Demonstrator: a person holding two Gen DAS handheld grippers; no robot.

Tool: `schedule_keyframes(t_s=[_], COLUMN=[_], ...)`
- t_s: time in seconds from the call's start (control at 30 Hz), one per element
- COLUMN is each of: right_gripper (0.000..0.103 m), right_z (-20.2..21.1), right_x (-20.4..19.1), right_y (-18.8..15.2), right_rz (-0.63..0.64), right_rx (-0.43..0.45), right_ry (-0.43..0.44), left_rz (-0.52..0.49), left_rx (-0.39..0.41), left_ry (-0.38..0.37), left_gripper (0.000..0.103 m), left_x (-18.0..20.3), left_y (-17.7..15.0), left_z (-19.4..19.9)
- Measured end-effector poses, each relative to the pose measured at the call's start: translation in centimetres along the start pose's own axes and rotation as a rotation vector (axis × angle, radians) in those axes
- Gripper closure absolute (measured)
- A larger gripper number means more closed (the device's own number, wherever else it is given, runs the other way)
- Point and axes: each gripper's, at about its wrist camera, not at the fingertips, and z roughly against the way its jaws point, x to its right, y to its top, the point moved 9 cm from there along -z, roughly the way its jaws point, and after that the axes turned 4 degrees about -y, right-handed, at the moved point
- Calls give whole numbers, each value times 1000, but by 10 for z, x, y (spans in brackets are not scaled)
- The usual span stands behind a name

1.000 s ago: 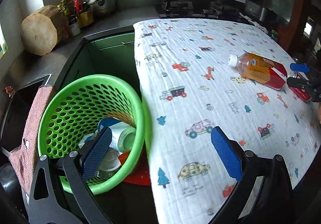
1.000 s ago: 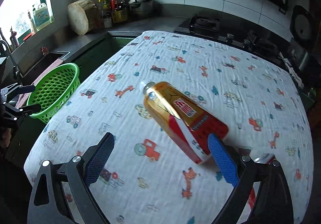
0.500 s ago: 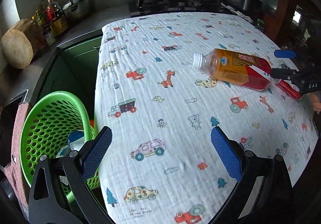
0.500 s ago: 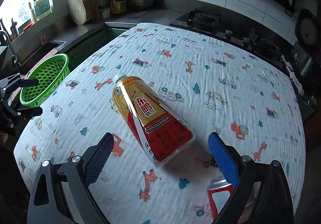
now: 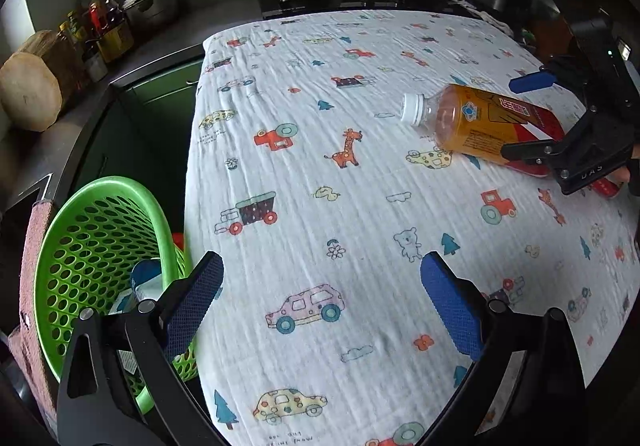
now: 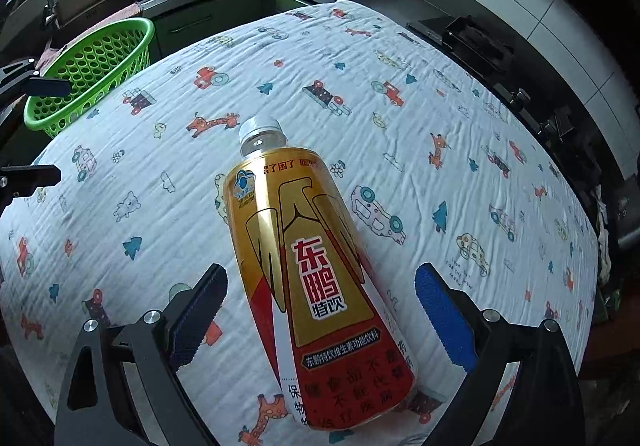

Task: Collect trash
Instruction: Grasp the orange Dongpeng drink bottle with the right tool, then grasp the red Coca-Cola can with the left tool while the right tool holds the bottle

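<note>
A gold and red drink bottle (image 6: 316,278) with a white cap lies on its side on the cartoon-print cloth; it also shows in the left wrist view (image 5: 480,126). My right gripper (image 6: 320,310) is open, its blue pads on either side of the bottle's body without touching it. My left gripper (image 5: 320,302) is open and empty above the cloth's near left edge. A green perforated basket (image 5: 92,246) with trash inside stands below the table's left edge; it also shows in the right wrist view (image 6: 92,70).
The patterned cloth (image 5: 360,206) covers the table. A red can (image 5: 606,188) lies partly hidden behind the right gripper. A counter holds a wood block (image 5: 32,86), bottles (image 5: 100,30) and a pot. A pink towel (image 5: 36,286) hangs beside the basket. A stove (image 6: 480,42) stands behind.
My left gripper has swung from over the basket toward the table. My right gripper has moved in over the bottle, which now lies between its open fingers.
</note>
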Motion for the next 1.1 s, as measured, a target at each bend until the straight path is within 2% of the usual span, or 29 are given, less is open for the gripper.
schedule_keyframes(t_s=[0.33,0.4,0.53,0.73,1.1], right_gripper=[12,15,29,31,32], right_z=[-25,-29,-33,-26,31], right_x=[-6,-6,-10,-7,23], right_y=[2,0,-7,-7,-10], right_rz=[97,112,112,70,-22], right_rx=[-84,-102,-136,-117,-27], right_ry=[8,13,48,52,4], left_rz=[-1,-2,-2,-5,-67], left_rx=[-18,-19,-25,-35,-25], left_ry=[-9,-11,-14,-24,-69], left_gripper=[5,5,5,5,5], left_x=[-1,0,0,6,49], left_y=[3,3,3,2,11], left_z=[-15,-17,-20,-24,-21])
